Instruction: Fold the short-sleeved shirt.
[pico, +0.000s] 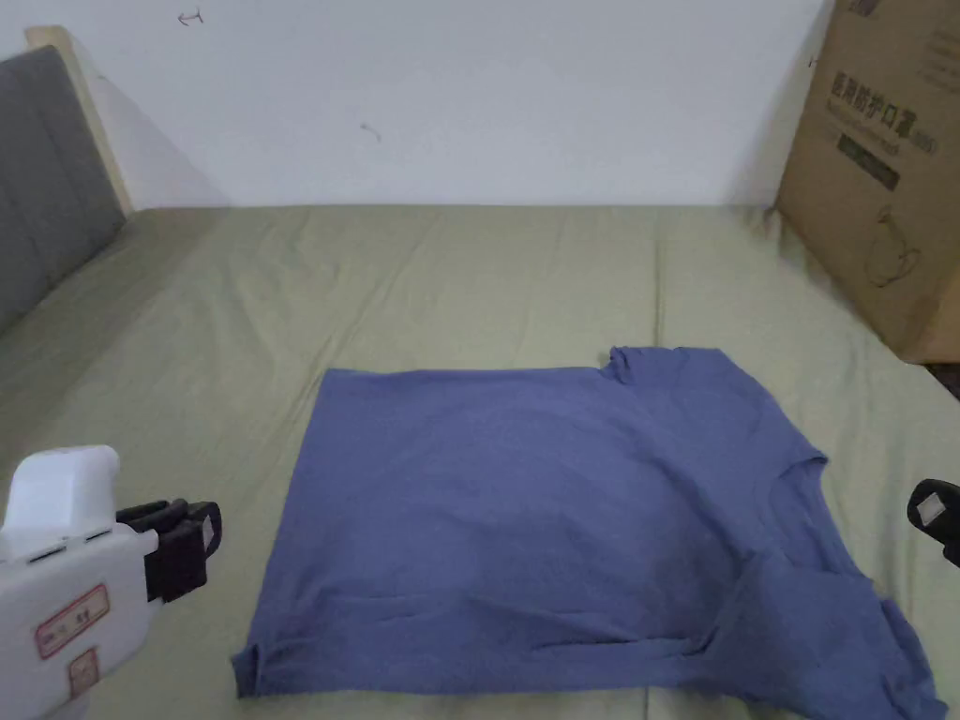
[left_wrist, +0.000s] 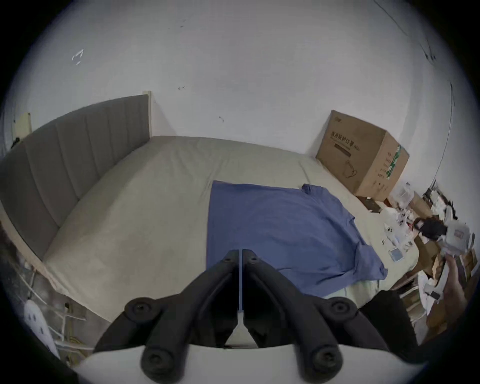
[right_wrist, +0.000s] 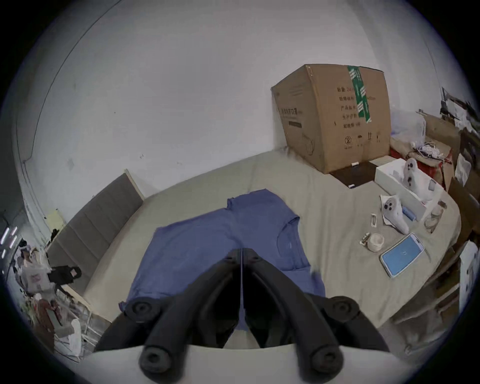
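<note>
The left tool (left_wrist: 240, 251) is hovering off the left side of the bed, its two black jaws pressed together with nothing between them; in the head view the left tool (pico: 192, 544) is sitting clear of the cloth, near the hem. The right tool (right_wrist: 241, 250) is likewise hanging above the near edge with jaws closed on nothing, and in the head view the right tool (pico: 937, 516) is poking in at the right edge, just beside the collar end. Between them, the blue short-sleeved cotton shirt (pico: 562, 525) is lying flat on the olive-green bed sheet (pico: 422, 281), hem to the left, neckline to the right, one sleeve spreading toward the near right corner. A large brown cardboard box (pico: 881, 169) is standing on the far right of the bed against the white wall (pico: 469, 94). A grey padded headboard (pico: 47, 178) is rising on the left.
</note>
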